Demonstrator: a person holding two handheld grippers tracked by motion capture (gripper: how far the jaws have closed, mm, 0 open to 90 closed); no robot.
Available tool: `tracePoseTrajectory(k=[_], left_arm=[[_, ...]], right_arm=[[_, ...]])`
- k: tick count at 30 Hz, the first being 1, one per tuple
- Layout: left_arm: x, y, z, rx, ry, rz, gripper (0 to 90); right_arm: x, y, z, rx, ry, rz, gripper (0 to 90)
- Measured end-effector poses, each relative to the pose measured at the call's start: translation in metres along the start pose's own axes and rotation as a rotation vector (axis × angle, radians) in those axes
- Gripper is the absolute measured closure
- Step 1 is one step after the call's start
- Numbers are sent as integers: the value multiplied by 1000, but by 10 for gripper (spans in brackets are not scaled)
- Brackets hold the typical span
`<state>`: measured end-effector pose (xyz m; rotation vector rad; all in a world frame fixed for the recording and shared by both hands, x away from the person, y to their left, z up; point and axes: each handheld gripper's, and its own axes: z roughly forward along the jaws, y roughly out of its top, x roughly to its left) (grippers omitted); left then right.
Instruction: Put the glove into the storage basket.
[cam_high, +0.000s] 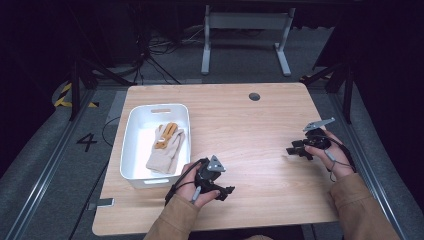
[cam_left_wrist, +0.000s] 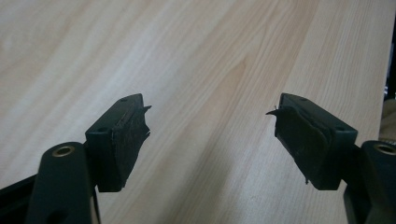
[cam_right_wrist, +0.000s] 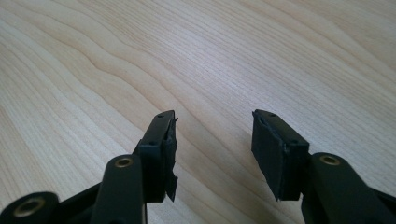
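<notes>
A white bin stands on the left part of the wooden table, and a beige glove with tan fingertips lies inside it. Just right of the bin's near corner, my left gripper rests low over the table near the front edge. Its jaws stand wide apart with only bare wood between them. My right gripper sits low at the table's right side and points left. Nothing is between its parted jaws, which also stand over bare wood.
A dark round grommet sits near the table's far edge. A white desk frame stands on the floor beyond. Dark stands and cables flank the table on both sides.
</notes>
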<state>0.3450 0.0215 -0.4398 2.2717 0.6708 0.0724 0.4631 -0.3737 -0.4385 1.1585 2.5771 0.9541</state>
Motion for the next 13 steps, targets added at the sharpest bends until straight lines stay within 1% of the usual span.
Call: tracePoseTrajectory(k=[4,6,8,10,12,13], left_arm=[[-3,-1,10,37,-10,7,254],[-5,-1,12,53,-13,15,249],[-6,-2,14,84,-15,16,246],[-7,-3,14,109,-9,31,245],[-9,-4,15,139,-26,37,235],[-9,-4,16,138,-23,42,232]], right_arm=[[2,0,2,3,8,-8,507],[2,0,3,4,7,-11,506],[2,0,4,7,11,-11,506],[3,0,4,8,11,-10,506],[3,0,4,7,10,-14,506],[4,1,4,4,10,-13,506]])
